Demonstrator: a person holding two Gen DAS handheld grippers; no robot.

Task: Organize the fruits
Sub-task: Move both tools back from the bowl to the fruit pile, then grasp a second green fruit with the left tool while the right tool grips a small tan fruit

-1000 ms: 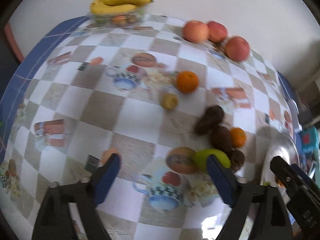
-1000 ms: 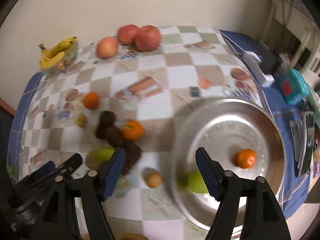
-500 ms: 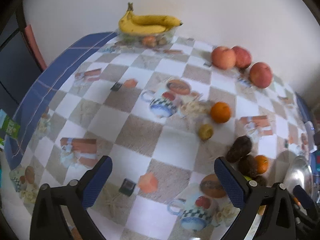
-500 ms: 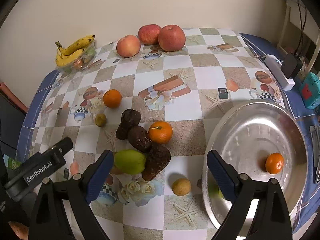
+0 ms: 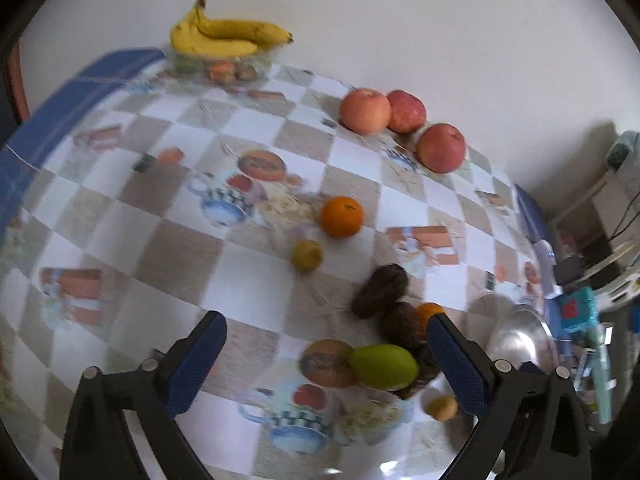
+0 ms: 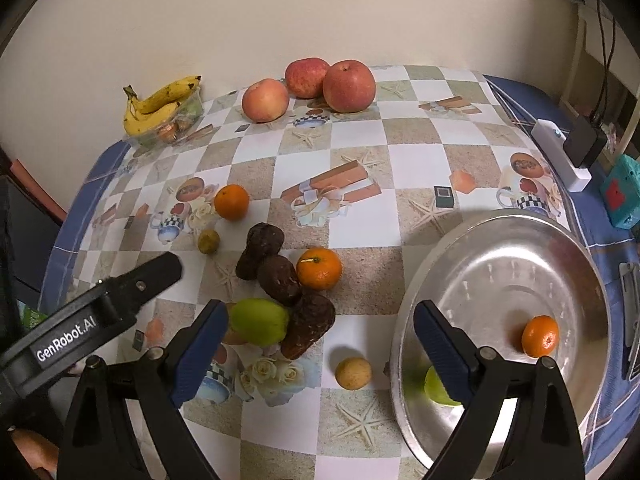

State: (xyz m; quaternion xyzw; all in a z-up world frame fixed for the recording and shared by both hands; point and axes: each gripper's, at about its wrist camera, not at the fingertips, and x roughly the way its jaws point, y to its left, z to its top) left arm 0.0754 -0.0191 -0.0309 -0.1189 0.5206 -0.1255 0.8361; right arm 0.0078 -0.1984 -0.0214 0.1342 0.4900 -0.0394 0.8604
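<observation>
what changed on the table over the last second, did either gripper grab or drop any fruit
Neither gripper took or released anything: the left gripper and right gripper stay open and empty, only shifting their aim over the table. The round silver metal tray still holds the small orange mandarin and the green fruit. The green mango and dark brown fruits lie where they were.

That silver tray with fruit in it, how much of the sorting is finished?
Barely begun. The silver tray holds one orange and a green fruit. The left gripper and right gripper are both open and empty. Still on the table: three apples, two oranges, a green mango, dark fruits and small yellow ones.
</observation>
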